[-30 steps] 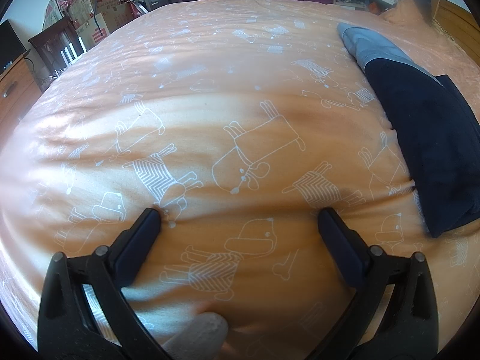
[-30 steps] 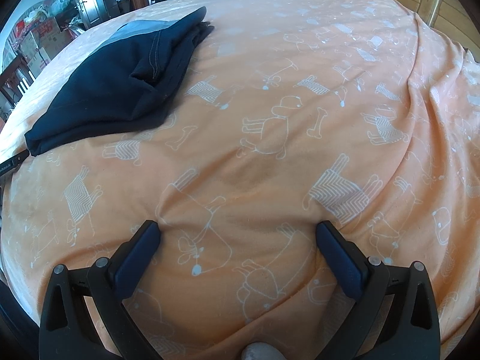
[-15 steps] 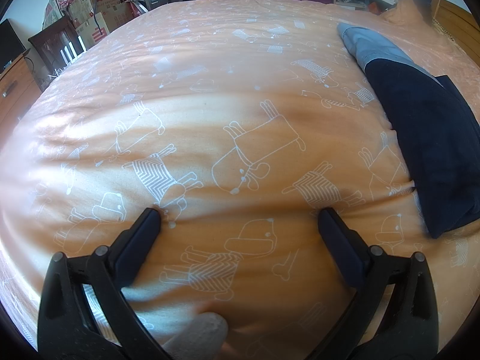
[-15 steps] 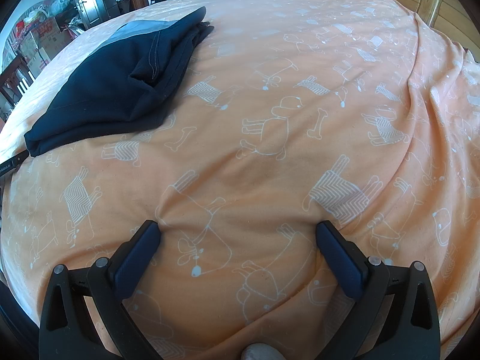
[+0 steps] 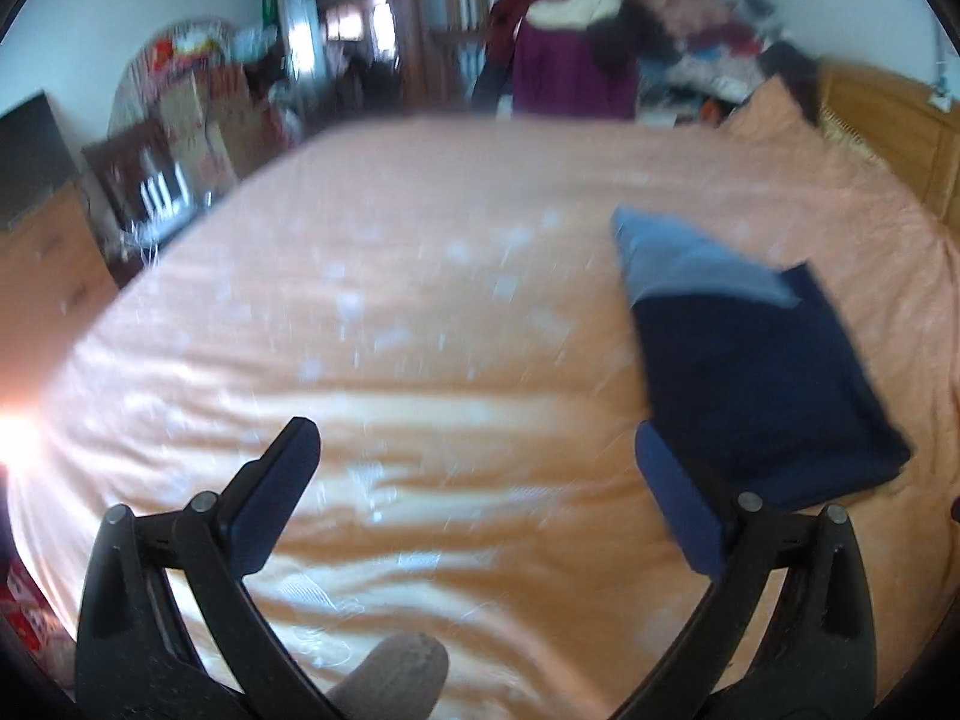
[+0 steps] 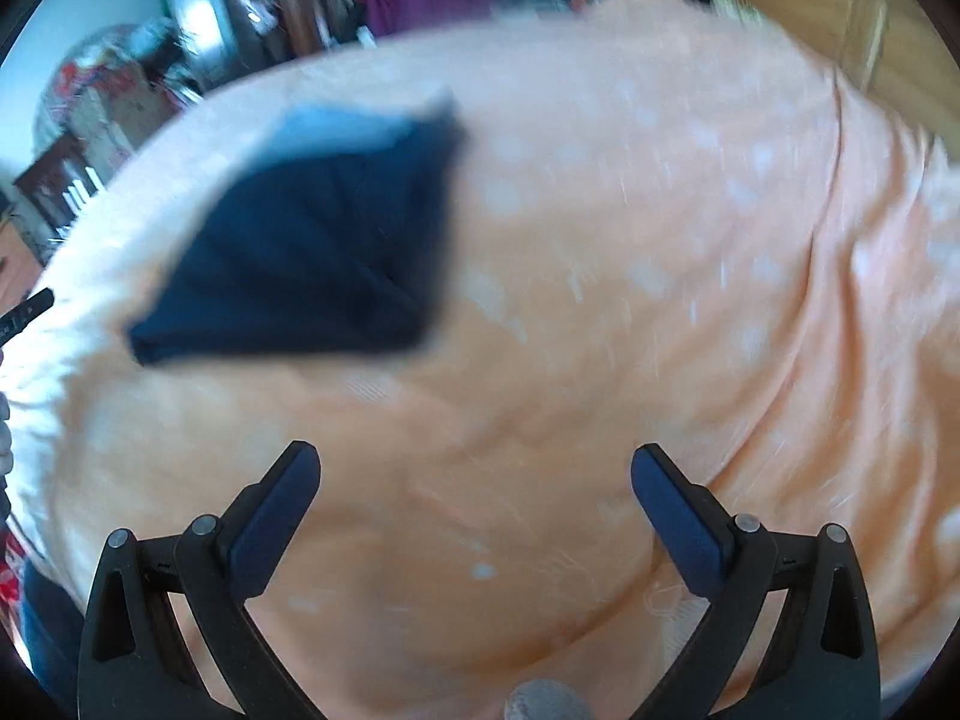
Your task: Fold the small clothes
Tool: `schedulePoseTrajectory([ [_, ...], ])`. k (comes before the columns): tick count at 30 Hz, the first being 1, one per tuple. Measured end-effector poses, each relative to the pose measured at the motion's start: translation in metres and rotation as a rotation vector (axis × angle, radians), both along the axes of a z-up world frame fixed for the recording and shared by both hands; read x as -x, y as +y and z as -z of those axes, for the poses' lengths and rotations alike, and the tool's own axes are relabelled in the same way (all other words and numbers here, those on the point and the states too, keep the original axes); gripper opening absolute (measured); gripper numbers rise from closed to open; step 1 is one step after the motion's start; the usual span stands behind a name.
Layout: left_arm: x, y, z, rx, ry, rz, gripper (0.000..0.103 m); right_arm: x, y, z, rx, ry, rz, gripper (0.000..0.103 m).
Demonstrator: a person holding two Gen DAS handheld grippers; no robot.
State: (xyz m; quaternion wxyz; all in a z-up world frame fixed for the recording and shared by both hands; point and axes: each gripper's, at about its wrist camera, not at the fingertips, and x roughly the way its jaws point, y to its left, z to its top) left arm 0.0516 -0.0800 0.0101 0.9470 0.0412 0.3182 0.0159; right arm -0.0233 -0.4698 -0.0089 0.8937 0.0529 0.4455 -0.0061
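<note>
A folded dark navy garment [image 5: 756,372] with a light blue band at its far end lies flat on the orange bedspread [image 5: 420,312]. In the left wrist view it is to the right, just beyond my right fingertip. My left gripper [image 5: 474,450] is open and empty, raised above the bed. In the right wrist view the same garment [image 6: 312,252] lies up and to the left. My right gripper [image 6: 474,474] is open and empty, above bare bedspread [image 6: 660,276]. Both views are motion-blurred.
A wooden headboard [image 5: 888,126] runs along the right side. Piled clothes [image 5: 576,60] sit beyond the bed's far end. A wooden dresser [image 5: 36,276] and boxes [image 5: 204,114] stand to the left. The bedspread is wrinkled at the right [image 6: 852,240].
Both grippers have lifted off the bedspread and pulled back, so more of the room shows. The garment lies where it was. Both stay open.
</note>
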Motion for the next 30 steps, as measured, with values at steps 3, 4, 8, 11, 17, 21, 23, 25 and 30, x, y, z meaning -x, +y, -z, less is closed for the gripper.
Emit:
schedulePoseTrajectory([
  [3,0.032,-0.020,-0.062,0.019,-0.140,0.032,0.103,0.012,0.023,-0.062,0.020,-0.131,-0.029,0.103],
  [4,0.042,-0.024,-0.079,0.043,-0.176,0.045,0.103,0.020,0.035,-0.095,0.042,-0.204,-0.033,0.103],
  [8,0.077,-0.036,-0.136,0.187,-0.278,0.152,0.103,0.047,0.063,-0.173,0.069,-0.376,-0.035,0.103],
  [11,0.091,-0.047,-0.152,0.208,-0.295,0.194,0.103,0.048,0.073,-0.198,0.051,-0.379,-0.044,0.103],
  [17,0.095,-0.067,-0.147,0.174,-0.260,0.199,0.103,0.049,0.074,-0.204,0.044,-0.322,0.005,0.103],
  [21,0.093,-0.068,-0.138,0.157,-0.228,0.172,0.103,0.052,0.075,-0.203,0.061,-0.301,0.011,0.103],
  [23,0.094,-0.070,-0.136,0.141,-0.215,0.158,0.103,0.051,0.076,-0.201,0.063,-0.291,0.007,0.103],
  [25,0.095,-0.071,-0.134,0.123,-0.205,0.151,0.103,0.051,0.075,-0.199,0.065,-0.290,0.017,0.103],
  [30,0.100,-0.073,-0.131,0.100,-0.197,0.142,0.103,0.048,0.072,-0.195,0.062,-0.283,0.028,0.103],
])
